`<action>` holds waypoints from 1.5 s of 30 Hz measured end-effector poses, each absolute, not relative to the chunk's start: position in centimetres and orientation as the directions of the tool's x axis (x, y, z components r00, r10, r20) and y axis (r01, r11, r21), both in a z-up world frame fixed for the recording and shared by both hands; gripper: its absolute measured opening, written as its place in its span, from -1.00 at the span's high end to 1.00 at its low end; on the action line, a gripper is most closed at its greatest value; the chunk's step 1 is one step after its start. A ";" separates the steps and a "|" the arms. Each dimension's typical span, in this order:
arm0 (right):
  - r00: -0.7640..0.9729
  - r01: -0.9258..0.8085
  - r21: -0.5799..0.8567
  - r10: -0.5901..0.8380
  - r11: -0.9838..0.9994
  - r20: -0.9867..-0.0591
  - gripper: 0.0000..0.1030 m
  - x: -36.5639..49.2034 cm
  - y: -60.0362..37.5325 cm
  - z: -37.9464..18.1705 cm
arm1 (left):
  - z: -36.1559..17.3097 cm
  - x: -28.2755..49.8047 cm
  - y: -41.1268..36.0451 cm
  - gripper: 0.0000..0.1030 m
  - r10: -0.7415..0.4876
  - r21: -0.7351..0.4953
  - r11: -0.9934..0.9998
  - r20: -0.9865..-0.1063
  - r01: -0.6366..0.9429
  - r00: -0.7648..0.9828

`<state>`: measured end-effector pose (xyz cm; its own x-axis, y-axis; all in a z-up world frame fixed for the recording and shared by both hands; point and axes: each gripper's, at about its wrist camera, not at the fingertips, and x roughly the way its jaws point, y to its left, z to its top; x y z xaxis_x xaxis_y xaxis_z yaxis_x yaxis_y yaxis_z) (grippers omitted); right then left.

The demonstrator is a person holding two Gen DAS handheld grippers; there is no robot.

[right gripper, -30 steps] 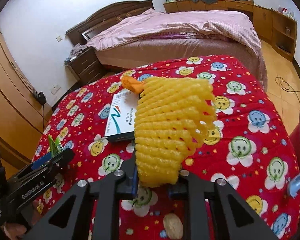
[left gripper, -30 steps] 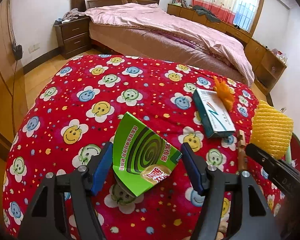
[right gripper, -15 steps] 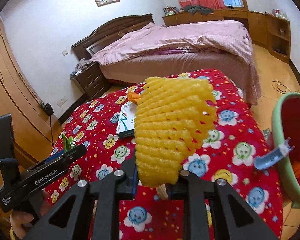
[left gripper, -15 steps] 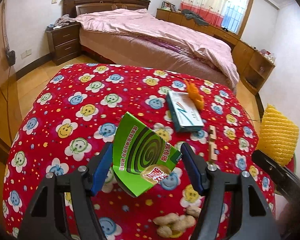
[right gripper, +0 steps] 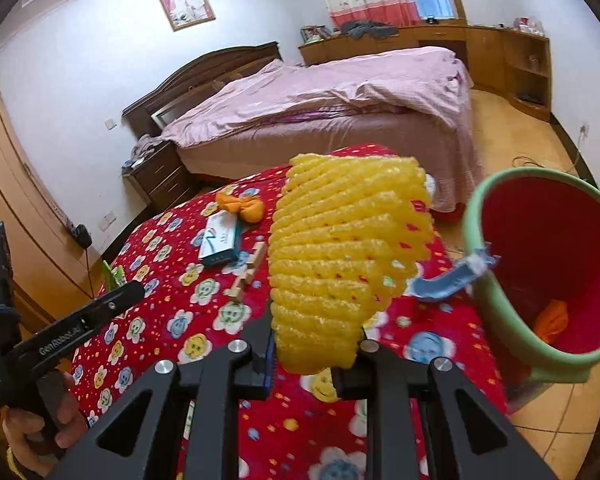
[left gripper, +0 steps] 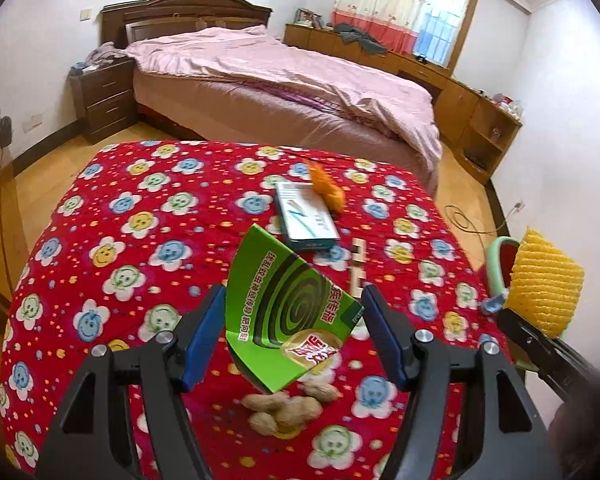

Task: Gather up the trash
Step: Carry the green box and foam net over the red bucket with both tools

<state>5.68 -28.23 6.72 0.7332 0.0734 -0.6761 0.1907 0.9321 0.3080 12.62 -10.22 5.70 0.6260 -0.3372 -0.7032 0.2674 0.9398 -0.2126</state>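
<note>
My left gripper (left gripper: 292, 336) is shut on a green mosquito-coil box (left gripper: 284, 308) and holds it above the red flowered table (left gripper: 140, 248). My right gripper (right gripper: 314, 354) is shut on a yellow foam fruit net (right gripper: 340, 256), lifted beside a red bin with a green rim (right gripper: 496, 304) at the table's right edge. The net (left gripper: 544, 280) and the bin (left gripper: 496, 256) also show at the right of the left wrist view. Orange trash (right gripper: 554, 320) lies inside the bin.
On the table lie a white and teal box (left gripper: 306, 216), an orange peel (left gripper: 328, 188), a wooden piece (left gripper: 358, 266), peanuts (left gripper: 284, 404) and a blue wrapper (right gripper: 448, 280) by the bin. A pink bed (left gripper: 284, 80) stands behind.
Both grippers have pulled back and risen with their loads. The right gripper has swung right, so the red bin has come into view beside the net. Peanuts have appeared below the left gripper.
</note>
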 end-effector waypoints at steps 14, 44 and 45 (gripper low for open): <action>0.743 0.296 0.298 -0.023 0.907 -0.669 0.56 0.6 -33.2 7.3 | 7.4 10.1 -16.0 -0.33 -0.444 -0.234 0.883 -0.695 0.406 0.566; 0.724 0.475 0.298 -0.175 0.828 -0.667 0.55 -3.9 -45.5 7.0 | 6.9 8.6 -32.3 -0.33 -0.547 -0.191 0.745 -0.723 0.639 0.422; 0.723 0.478 0.299 -0.176 0.826 -0.668 0.55 -3.9 -45.8 6.9 | 6.7 8.6 -33.0 -0.33 -0.550 -0.189 0.738 -0.724 0.647 0.416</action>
